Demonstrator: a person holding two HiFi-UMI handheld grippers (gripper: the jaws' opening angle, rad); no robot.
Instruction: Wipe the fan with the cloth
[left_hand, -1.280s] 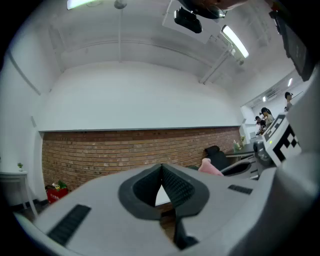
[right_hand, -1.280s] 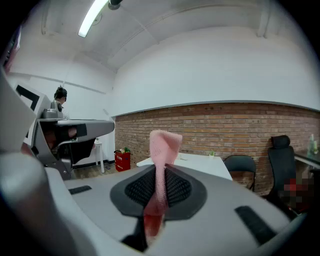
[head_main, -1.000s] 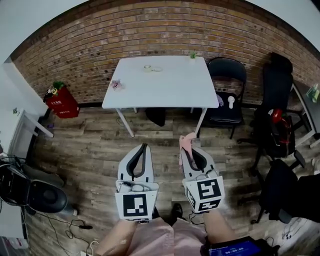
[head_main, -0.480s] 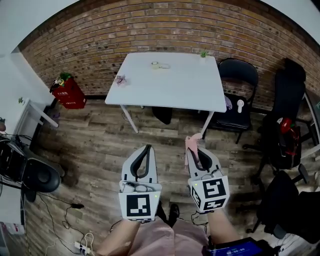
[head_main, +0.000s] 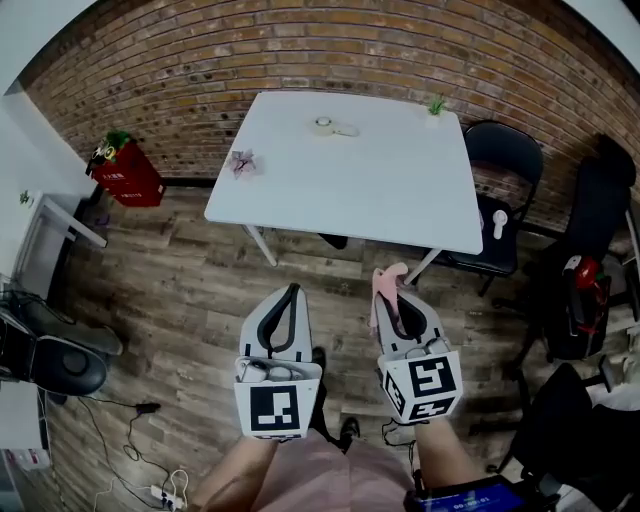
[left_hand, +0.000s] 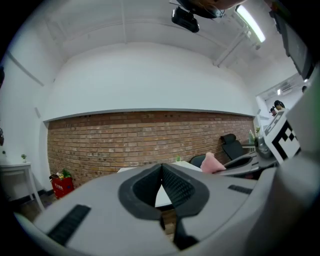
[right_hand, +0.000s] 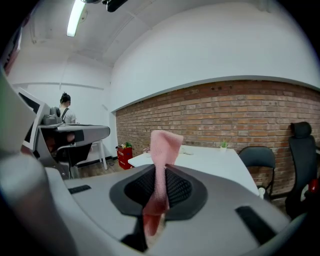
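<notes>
Pinched a soft pink cloth (right_hand: 164, 150) in the right hand-held gripper (head_main: 398, 300), jaws closed on the cloth's middle. Showed one end of the cloth standing up above the tips and the other end hanging down into the gap behind them. Showed the left hand-held gripper (head_main: 291, 293) with its jaws pressed together and nothing between them. Held the two side by side, apart from each other, above a brown wooden plank floor (head_main: 180, 290). Pointed both toward a white rectangular desk (head_main: 380, 200) set against a red brick wall (head_main: 300, 50). Hung short of the desk's near edge, neither tip over the top.

Found three small things on the desk, well apart from one another:
- a pinkish clump (head_main: 243, 162) near the left edge
- a white ring-shaped item (head_main: 330, 126) toward the far side
- a tiny green plant (head_main: 436, 105) at the far right corner

Spotted what looked like a small white fan (head_main: 497, 222), round head on a straight handle. Saw it lying on the seat of a black chair (head_main: 515, 160) just right of the desk, well away from the cloth and from both hand-held grippers.

Noted a red box (head_main: 125, 175) by the wall at the left and a black office chair (head_main: 590, 260) at the far right. Made out, in the right gripper view, a person (right_hand: 65, 112) standing far off at the left.
</notes>
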